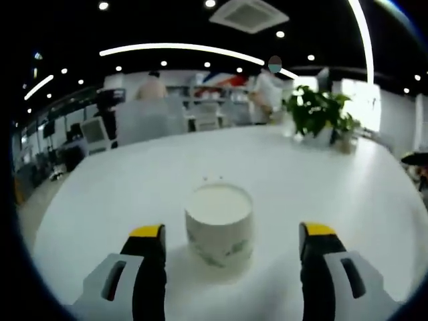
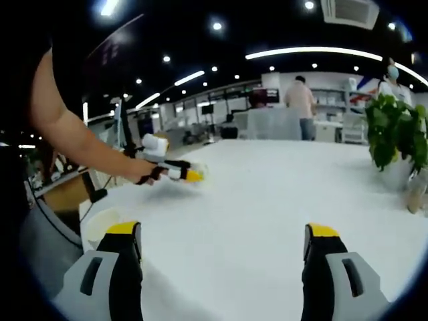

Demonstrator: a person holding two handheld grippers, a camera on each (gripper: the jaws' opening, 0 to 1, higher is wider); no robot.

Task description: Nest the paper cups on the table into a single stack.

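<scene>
Left gripper view: the left claw [image 1: 233, 242] is open, its 2 yellow-tipped jaws set wide on either side of 1 white paper cup [image 1: 219, 224]. The cup stands upright on the white desk [image 1: 334, 187], between the jaws and slightly ahead of their tips, nearer the jaw on the view's left; contact with either jaw is not evident. A faint green pattern marks the cup wall. At the far edge of the desk stands a potted plant [image 1: 316, 114], and beyond it 2 people stand in an office interior.

Right gripper view: the right claw [image 2: 225, 242] is open with jaws wide apart and nothing between them, above the bare desk [image 2: 267, 200]. A pale rounded object [image 2: 100, 223], probably a second cup, lies at the desk edge just beside the jaw on the view's left; its form is too blurred to confirm. Farther off, the person's forearm [image 2: 73, 140] extends across the view to the left claw [image 2: 192, 175], whose yellow tips sit at a small white object, indistinct at this range. The potted plant [image 2: 394, 134] stands at the view's right.
</scene>
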